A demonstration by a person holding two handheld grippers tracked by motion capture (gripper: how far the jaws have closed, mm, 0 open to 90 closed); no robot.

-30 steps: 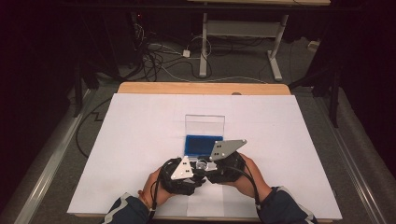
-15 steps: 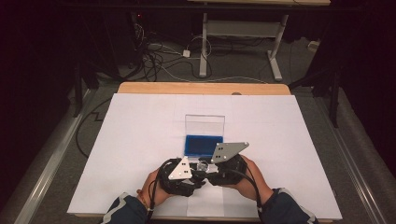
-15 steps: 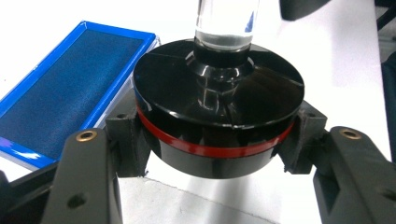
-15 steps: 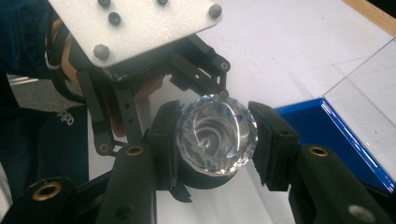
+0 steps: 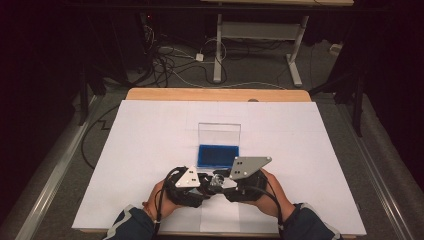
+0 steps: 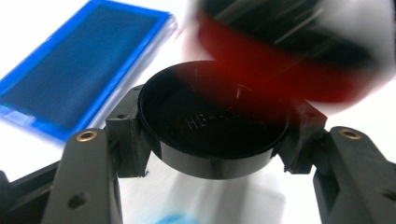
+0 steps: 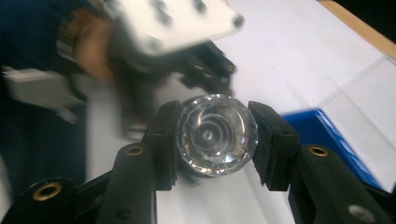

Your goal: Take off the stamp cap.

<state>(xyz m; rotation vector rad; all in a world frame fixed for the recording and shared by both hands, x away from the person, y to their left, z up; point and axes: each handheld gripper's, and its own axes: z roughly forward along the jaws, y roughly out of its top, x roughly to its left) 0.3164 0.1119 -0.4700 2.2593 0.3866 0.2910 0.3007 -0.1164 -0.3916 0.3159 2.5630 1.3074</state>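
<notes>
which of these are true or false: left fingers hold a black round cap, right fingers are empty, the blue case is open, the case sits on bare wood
1. The left gripper fingers hold a black round cap. True.
2. The right gripper fingers are empty. False: they clamp a clear faceted jar.
3. The blue case is open. True: its clear lid stands upright.
4. The case sits on bare wood. False: it rests on the white sheet that covers the table.
</notes>
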